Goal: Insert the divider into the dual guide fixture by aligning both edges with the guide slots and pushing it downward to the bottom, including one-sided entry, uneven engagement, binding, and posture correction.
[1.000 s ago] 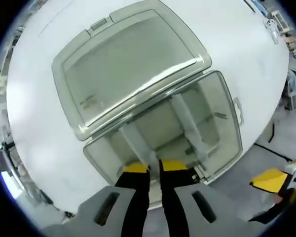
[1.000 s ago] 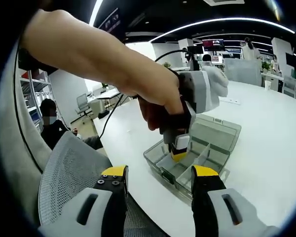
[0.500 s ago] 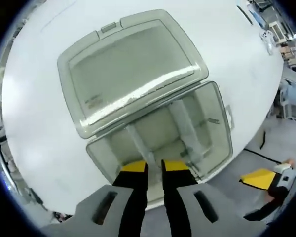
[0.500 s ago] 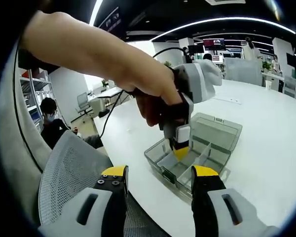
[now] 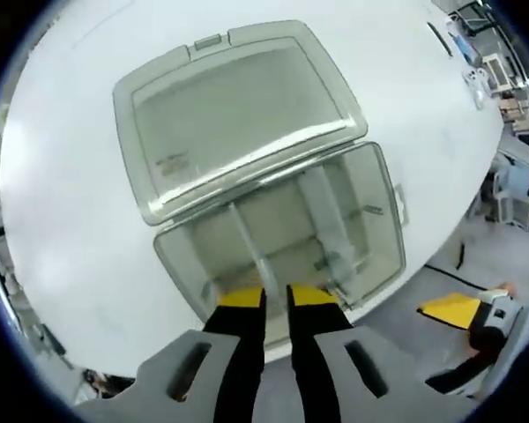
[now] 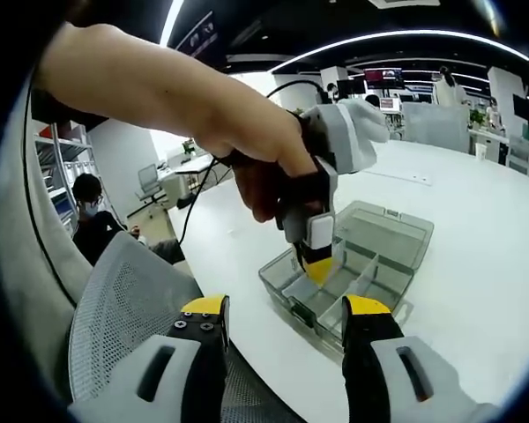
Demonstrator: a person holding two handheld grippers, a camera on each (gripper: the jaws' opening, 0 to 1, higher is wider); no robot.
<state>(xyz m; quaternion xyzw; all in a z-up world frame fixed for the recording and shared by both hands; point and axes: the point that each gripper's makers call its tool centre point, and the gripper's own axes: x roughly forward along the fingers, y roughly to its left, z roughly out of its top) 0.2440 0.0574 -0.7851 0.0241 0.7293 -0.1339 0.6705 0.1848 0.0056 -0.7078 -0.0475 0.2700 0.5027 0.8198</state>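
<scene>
- Spreading across both views, the white table [image 5: 62, 194] is round-edged and carries a translucent grey organizer box [image 5: 370, 220] near its rim; in the right gripper view the same table [image 6: 476, 229] runs back toward an office with desks, monitors and ceiling light strips.
- The box stands open, its lid [image 5: 234, 115] laid flat back on the table and hinged to the tray.
- Inside the tray, a fixed partition [image 5: 322, 216] runs front to back with a short cross wall beside it, splitting the right part into compartments; nothing loose lies in them that I can make out.
- The divider [image 5: 247, 247], a thin translucent strip, stands upright in the left part of the tray, its near end between the left gripper's yellow tips.
- The left gripper [image 5: 276, 298] points down into the tray's near edge, jaws drawn close with a narrow gap, closed on the divider's near end.
- Seen from the right gripper view, a hand [image 6: 264, 181] holds that left gripper above the box [image 6: 379, 256], arm reaching in from the upper left.
- The right gripper [image 6: 286, 308] hangs off the table edge over a grey mesh chair [image 6: 128, 300], jaws wide apart and holding nothing.
- A seated person [image 6: 88, 216] is at the far left.
</scene>
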